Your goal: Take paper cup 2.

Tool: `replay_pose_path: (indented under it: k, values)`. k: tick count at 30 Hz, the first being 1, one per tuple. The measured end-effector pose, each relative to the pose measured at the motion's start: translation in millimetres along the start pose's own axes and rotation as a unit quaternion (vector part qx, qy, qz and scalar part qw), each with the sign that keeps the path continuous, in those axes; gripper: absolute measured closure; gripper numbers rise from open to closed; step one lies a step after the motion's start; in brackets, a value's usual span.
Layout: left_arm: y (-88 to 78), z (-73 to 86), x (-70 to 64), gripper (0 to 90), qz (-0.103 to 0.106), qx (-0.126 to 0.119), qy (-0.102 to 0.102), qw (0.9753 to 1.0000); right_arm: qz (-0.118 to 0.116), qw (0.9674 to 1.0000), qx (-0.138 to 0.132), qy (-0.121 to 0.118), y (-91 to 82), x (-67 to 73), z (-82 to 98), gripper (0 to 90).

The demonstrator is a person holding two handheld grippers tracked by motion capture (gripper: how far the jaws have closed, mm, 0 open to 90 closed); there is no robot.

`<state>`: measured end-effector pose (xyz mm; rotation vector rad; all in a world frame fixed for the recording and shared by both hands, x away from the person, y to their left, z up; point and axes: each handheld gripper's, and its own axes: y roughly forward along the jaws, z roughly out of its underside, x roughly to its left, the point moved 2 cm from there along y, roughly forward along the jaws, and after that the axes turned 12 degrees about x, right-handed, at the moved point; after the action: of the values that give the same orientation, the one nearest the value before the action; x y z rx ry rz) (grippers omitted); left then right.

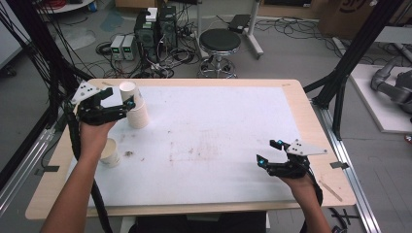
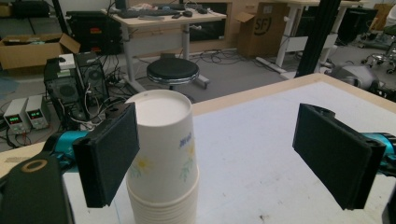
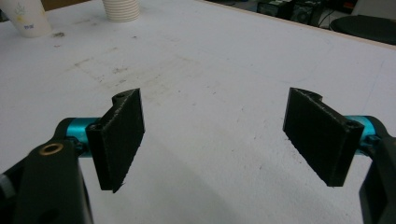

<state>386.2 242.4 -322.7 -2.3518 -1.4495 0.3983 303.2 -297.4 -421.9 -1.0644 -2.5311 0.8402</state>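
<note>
A stack of white paper cups (image 1: pixel 137 115) stands at the table's back left, and its top cup (image 1: pixel 129 90) sticks up well above the rest. My left gripper (image 1: pixel 120 99) is beside the upper part of the stack, open. In the left gripper view the flower-printed top cup (image 2: pixel 163 140) stands between the wide jaws, close against the left pad (image 2: pixel 107 158) and far from the right one. A single paper cup (image 1: pixel 111 153) stands by the left forearm, nearer the front. My right gripper (image 1: pixel 268 151) hovers low at the front right, open (image 3: pixel 215 116), over bare stained tabletop.
The white table top (image 1: pixel 209 145) has a wooden rim. Beyond its far edge are a black stool (image 1: pixel 220 41), computer towers (image 1: pixel 155 29) and cables on the floor. Black frame posts (image 1: pixel 340 82) stand at the right.
</note>
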Motion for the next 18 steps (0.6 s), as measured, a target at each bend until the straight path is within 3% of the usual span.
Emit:
replay_pose_path:
  k: [10, 18]
  values:
    - [29.4, -15.5, 16.2, 14.5, -0.023, 0.042, -0.007, 0.9988, -0.001, 1.0000, 0.001, 0.000, 0.1, -0.1, 0.7, 21.2]
    - [52.6, -10.8, 27.0, 14.5, -0.028, 0.069, -0.015, 0.9972, -0.003, 1.0000, 0.003, 0.002, 0.4, 0.3, 1.7, 21.2]
